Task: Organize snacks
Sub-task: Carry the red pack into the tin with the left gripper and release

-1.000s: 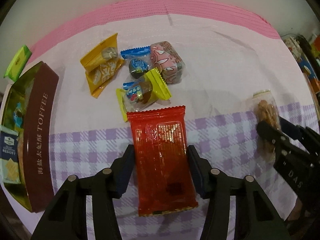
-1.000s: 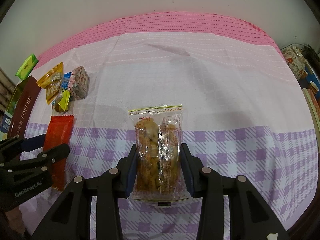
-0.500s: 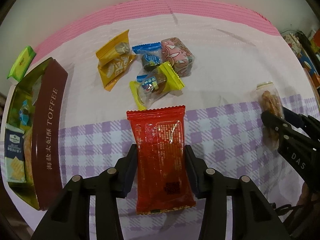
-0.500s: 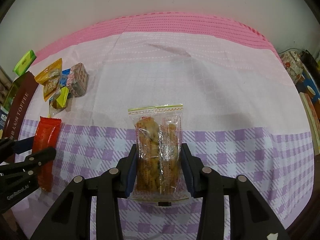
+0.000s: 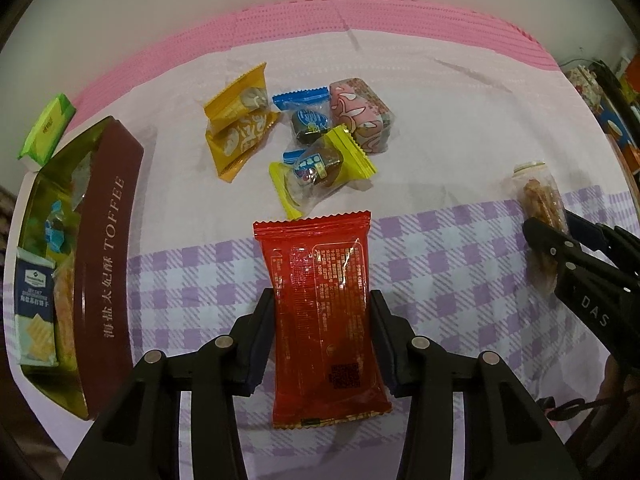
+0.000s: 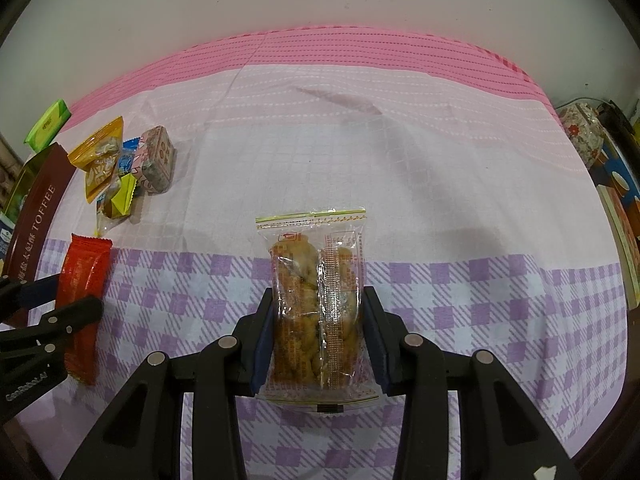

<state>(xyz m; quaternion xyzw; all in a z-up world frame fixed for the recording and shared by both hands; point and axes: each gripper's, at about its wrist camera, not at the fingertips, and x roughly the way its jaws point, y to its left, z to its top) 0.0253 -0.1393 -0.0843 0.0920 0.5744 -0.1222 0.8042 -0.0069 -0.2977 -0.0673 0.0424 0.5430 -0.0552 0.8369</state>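
My left gripper (image 5: 322, 312) is shut on a red snack packet (image 5: 320, 304), held above the checked tablecloth. My right gripper (image 6: 319, 312) is shut on a clear packet of brown biscuits (image 6: 316, 300). In the left wrist view the right gripper (image 5: 560, 248) and its clear packet (image 5: 538, 200) show at the right. In the right wrist view the left gripper (image 6: 48, 304) and the red packet (image 6: 82, 284) show at the left. A brown TOFFEE tin (image 5: 106, 248) with snacks inside stands at the left.
A pile of small snacks lies beyond the red packet: a yellow packet (image 5: 240, 136), a blue candy (image 5: 306, 116), a yellow-ended candy (image 5: 320, 168), a pink wrapped block (image 5: 362, 114). A green packet (image 5: 48, 128) lies behind the tin. Clutter stands past the table's right edge (image 6: 616, 184).
Both grippers have lifted and drawn back slightly with their packets; the snack pile and tin have shifted right in the left wrist view.
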